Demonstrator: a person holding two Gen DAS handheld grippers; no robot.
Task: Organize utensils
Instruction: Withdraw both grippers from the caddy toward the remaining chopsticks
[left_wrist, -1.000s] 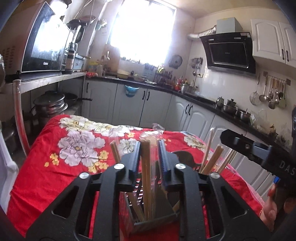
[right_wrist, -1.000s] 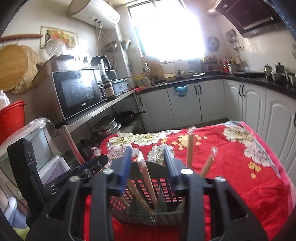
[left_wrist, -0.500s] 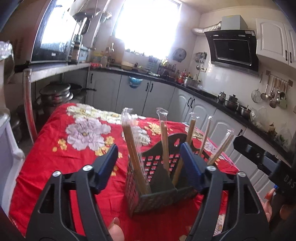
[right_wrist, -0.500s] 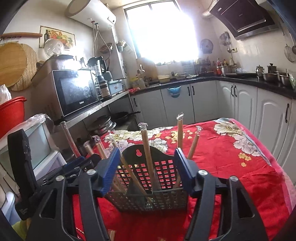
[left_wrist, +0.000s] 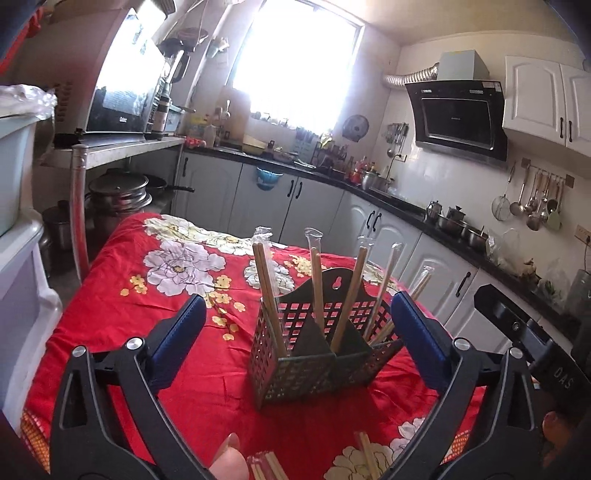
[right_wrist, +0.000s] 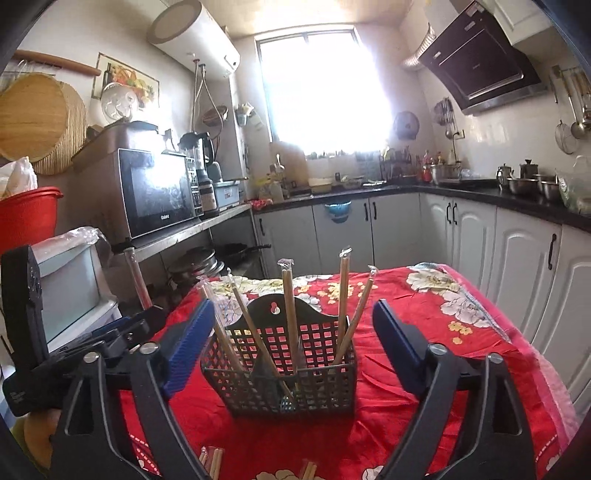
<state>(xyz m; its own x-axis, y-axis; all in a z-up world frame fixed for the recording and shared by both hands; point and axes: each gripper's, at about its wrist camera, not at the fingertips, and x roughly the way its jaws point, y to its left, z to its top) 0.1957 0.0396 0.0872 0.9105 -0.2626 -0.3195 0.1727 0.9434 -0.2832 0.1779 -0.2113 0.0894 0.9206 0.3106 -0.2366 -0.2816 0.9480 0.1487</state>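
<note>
Now both claws, the left gripper (left_wrist: 295, 325) and right gripper (right_wrist: 293, 332), are opening with nothing held. Wrapped wooden chopsticks (left_wrist: 317, 291) stand in the dark plastic mesh basket (right_wrist: 291, 384) on the red flowered tablecloth (left_wrist: 147, 295). Next, I think, grab the loose chopsticks (left_wrist: 365, 456) lying nearby.

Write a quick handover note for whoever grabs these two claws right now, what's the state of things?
Left claw: empty, jaws opening.
Right claw: empty, jaws opening.
Black basket stands on the red floral cloth, between each claw's jaws, untouched.
Done: several wrapped chopstick pairs stand in the basket.
Left: loose chopsticks lie on the cloth at the near edge; pick them up and slot them in.
</note>
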